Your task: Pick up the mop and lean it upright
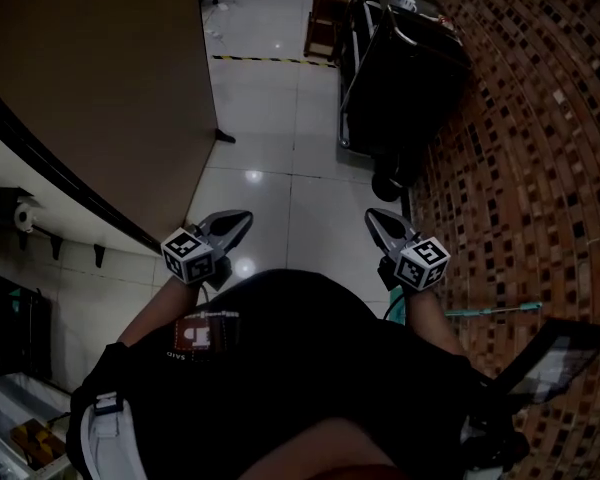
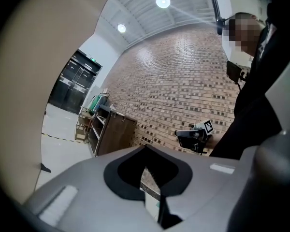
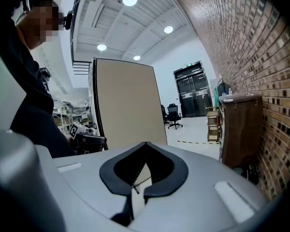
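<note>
Looking down, you hold both tongs out over the glossy white tiled floor [image 1: 270,118], and neither has anything in it. Your left gripper [image 2: 145,147] has its grey jaws pressed together at the tips, empty. Your right gripper [image 3: 145,143] shows the same, tips meeting with nothing between them.

The thin teal mop handle [image 1: 492,310] lies low by the red-brown brick wall [image 1: 540,148] on your right. It sits beside your right forearm and back from the right gripper's tips, not touching it, and well apart from the left gripper. Its head cannot be made out.

Each gripper's cube [image 1: 423,263] carries black-and-white square markers, no letters. White print on a dark red patch [image 1: 195,333] on your black shirt [image 1: 280,368] is too small to read. So is the green sign [image 3: 189,65] above the dark double doors [image 3: 191,93].
</note>
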Available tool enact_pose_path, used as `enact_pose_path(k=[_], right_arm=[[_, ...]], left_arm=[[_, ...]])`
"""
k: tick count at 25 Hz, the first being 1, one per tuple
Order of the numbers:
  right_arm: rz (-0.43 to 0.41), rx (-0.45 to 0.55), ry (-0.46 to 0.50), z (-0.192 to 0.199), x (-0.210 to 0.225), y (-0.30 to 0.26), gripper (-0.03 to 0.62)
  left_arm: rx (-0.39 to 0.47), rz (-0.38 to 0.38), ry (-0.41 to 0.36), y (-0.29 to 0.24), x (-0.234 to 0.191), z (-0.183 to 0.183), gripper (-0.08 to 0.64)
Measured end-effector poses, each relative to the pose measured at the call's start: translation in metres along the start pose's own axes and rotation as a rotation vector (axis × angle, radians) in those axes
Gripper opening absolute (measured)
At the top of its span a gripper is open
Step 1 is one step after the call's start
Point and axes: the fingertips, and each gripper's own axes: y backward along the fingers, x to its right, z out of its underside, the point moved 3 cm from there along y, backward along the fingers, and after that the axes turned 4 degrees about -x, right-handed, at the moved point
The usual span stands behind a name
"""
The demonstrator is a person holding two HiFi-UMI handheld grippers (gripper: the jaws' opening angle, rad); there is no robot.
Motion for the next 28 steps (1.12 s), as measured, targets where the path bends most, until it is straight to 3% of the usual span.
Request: enact_pose_path(k=[6, 11, 14, 20, 25, 28], right_arm=[[0.043, 0.022, 0.006, -0.007, 0.013, 0.006, 0.014], [0.229, 0.06, -0.105, 0.028, 0.0, 0.033, 0.014], [0.344, 0.071, -0.173, 0.054, -0.005, 0.056, 0.014], [0.553, 0.129, -0.255, 0.102, 0.007, 0.167, 0.014], [0.682, 0.202, -0.303, 0.122, 0.02, 0.28, 0.014], [0.77, 0.252, -0.305, 0.132, 0.027, 0.34, 0.014]], left_arm=[[-0.024, 0.023, -0.022, -0.014, -0.007, -0.009, 0.0], [-0.131, 0.219, 0.02, -0.045, -0.013, -0.006, 0.0], [-0.187, 0.346, -0.002, -0.077, -0.002, -0.007, 0.0], [-0.281, 0.578, -0.076, -0.175, 0.082, 0.015, 0.0], [-0.322, 0.73, -0.077, -0.253, 0.191, 0.032, 0.0], [-0.342, 0.827, -0.128, -0.295, 0.25, 0.036, 0.0]])
